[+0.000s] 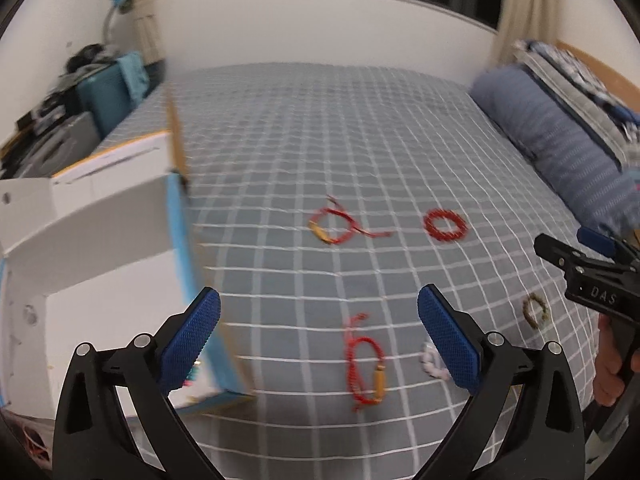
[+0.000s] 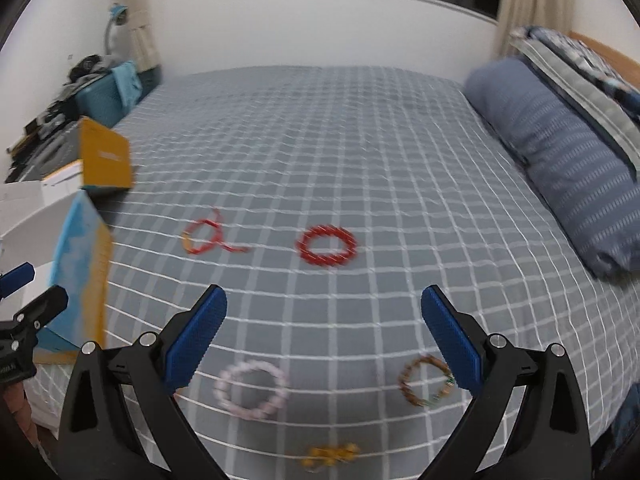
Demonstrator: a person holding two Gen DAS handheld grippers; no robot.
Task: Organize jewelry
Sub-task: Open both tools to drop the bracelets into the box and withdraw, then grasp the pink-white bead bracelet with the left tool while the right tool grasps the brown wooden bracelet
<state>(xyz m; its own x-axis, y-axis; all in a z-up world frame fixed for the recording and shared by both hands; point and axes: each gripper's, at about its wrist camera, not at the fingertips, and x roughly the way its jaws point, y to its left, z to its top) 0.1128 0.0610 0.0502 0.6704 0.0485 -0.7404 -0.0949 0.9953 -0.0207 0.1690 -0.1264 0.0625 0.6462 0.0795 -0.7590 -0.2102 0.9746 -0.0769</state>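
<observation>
Several bracelets lie on the grey checked bedspread (image 1: 360, 128). In the left wrist view: a red cord bracelet with a gold piece (image 1: 334, 226), a red bead ring (image 1: 445, 225), a second red cord bracelet (image 1: 365, 364) between my fingers, a brown braided one (image 1: 535, 311) and a white one (image 1: 433, 362) partly behind my right finger. My left gripper (image 1: 319, 340) is open and empty beside an open white box (image 1: 100, 216). In the right wrist view my right gripper (image 2: 324, 338) is open and empty above a pink bead bracelet (image 2: 251, 390), a brown bracelet (image 2: 426, 380) and a yellow one (image 2: 330, 454).
The box has blue and orange flaps (image 2: 82, 268) and stands at the bed's left edge. A blue striped pillow (image 2: 560, 160) and folded bedding (image 2: 580, 64) lie along the right side. A cluttered desk with a lamp (image 2: 116, 28) stands far left.
</observation>
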